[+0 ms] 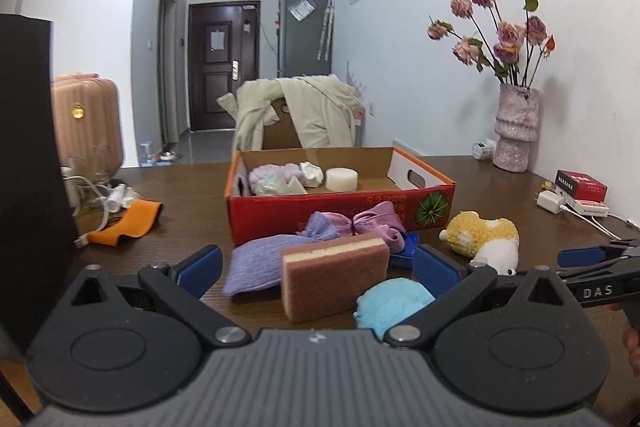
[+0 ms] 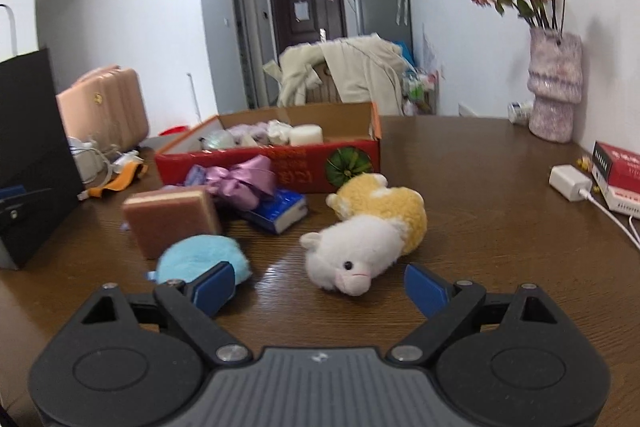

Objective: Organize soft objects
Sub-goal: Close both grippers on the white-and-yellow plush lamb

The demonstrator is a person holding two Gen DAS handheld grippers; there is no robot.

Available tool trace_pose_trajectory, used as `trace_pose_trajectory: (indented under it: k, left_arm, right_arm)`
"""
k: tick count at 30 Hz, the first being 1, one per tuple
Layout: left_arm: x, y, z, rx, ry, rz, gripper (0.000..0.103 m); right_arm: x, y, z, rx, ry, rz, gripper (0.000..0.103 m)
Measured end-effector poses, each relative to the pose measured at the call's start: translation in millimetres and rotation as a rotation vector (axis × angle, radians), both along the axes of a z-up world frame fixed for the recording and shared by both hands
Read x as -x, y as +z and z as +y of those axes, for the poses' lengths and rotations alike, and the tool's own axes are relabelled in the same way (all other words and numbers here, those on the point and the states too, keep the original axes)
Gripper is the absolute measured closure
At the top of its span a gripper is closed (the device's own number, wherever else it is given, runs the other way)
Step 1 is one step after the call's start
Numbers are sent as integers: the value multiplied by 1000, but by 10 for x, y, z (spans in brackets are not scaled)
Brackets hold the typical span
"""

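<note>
A red cardboard box [image 1: 340, 213] [image 2: 280, 163] holds several soft items, among them a white foam cylinder [image 1: 341, 179]. In front of it lie a brown sponge [image 1: 334, 277] [image 2: 172, 221], a lilac cloth [image 1: 256, 265], a purple satin bow [image 1: 376, 223] [image 2: 242, 181], a blue fluffy pad [image 1: 394, 301] [image 2: 200, 257] and a yellow-and-white plush animal [image 1: 486, 237] [image 2: 372, 231]. My left gripper [image 1: 318, 267] is open, with the sponge between its fingers. My right gripper [image 2: 320, 289] is open just before the plush's head; it also shows at the right edge of the left wrist view [image 1: 592, 259].
A blue book [image 2: 280, 213] lies under the bow. A black bag [image 1: 28, 167] stands at the left, with an orange cloth [image 1: 128, 221] and cables beside it. A vase of dried roses [image 1: 516, 127], a red carton [image 1: 582, 185] and a white charger [image 2: 570, 183] sit at the right.
</note>
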State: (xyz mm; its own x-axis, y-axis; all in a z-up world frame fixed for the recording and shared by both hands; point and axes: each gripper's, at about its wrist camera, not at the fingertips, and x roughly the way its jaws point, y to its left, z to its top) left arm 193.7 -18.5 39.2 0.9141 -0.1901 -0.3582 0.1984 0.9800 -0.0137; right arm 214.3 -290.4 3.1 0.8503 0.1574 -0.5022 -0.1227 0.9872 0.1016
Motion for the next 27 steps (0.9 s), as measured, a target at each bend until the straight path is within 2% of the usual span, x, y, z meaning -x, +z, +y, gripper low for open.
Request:
trace_pose_trajectory:
  k: [5,9,12,16,20,22,27]
  left_arm:
    - [-368,-1,-184,-4,-65,15,0]
    - [-692,9,-387,8,-107,26,0]
    - [-898,4,-555,12,-147,41,0]
    - [-1189,-41,-853,-6,-226,83,0]
    - [-1431,-131,-1105,-3,-269,130,0]
    - [-1543,-184,-1200,16,-293,161,5]
    - [-1728,-356,-1451,11,-369,221,32]
  right_arm:
    - [-293,30,-61,18,-13,-12,12]
    - [-502,19,-171,-26,-58,9,12]
    - [-654,-102,-165,-69,-55,39,11]
    - [-813,-279,-155,-68,-82,77,11]
    - [-799,-297,-255,-76,-58,82,14]
    - [-758,-272,-334,-55,-70,71,16]
    - [-748,-281,-548,-59,-125,66,16]
